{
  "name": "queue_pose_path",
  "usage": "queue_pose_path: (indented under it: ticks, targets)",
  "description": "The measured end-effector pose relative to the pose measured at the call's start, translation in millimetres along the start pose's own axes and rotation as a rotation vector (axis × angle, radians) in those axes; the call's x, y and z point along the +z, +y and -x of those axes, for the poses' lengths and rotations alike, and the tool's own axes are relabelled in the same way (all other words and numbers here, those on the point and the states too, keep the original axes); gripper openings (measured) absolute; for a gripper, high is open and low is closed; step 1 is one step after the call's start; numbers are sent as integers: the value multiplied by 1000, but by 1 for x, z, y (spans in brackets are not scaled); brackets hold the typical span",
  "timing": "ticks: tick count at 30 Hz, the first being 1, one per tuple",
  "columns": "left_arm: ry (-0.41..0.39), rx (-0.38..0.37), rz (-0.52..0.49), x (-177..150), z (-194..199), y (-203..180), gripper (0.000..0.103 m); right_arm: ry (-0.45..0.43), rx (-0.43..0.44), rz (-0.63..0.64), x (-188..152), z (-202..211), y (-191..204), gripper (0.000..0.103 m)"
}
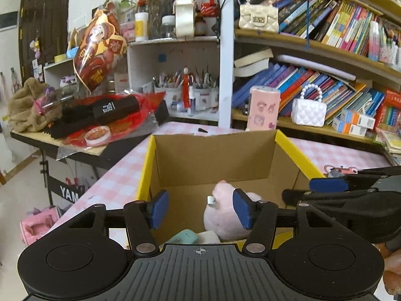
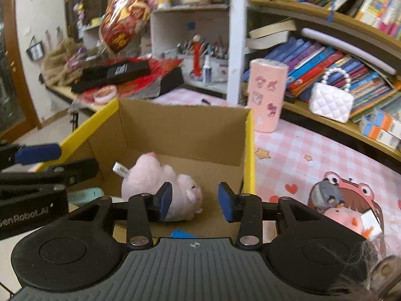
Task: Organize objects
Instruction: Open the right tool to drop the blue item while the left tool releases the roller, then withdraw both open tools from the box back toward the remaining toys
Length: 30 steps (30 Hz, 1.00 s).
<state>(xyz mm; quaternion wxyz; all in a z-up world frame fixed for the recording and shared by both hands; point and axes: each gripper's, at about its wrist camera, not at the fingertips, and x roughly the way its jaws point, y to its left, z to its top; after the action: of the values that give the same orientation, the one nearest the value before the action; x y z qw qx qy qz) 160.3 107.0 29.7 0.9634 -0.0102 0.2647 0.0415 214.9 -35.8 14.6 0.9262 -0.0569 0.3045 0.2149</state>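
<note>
An open cardboard box with yellow flaps stands on the pink checked table; it also shows in the right wrist view. A pink plush pig lies inside it, seen too in the right wrist view, beside a mint green item and a blue item. My left gripper is open and empty above the box's near edge. My right gripper is open and empty over the box, just right of the pig. The right gripper also shows at the right of the left wrist view.
A grey plush and a pink plush lie on the table right of the box. A pink cylinder stands behind the box. Bookshelves with white handbags run along the back. A cluttered side table stands at the left.
</note>
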Motion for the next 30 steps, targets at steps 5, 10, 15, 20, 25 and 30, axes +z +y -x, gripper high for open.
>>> queue_pose_path:
  ticks: [5,10,15,20,25,30]
  targets:
    - [-34,-5,48,-4,24,9,73,-78,-54,-89,-5,33,4,47]
    - [-26,-47,42,-19,41,10,74,-84,-79,-106,-21,57,19,48]
    - [10,-39,48,-43,61,18,74,-33,-86,-81,-43,68,40,49]
    - [53,10,83,-68,83,33,76,29,-69,-47,-70,79,69,49]
    - [86,32,54,-84,100,40,78,47,-78,-43,-86,89,90,53]
    - [103,19,20,-100,118,42,81,74,-109,-74,-106,103,101,54]
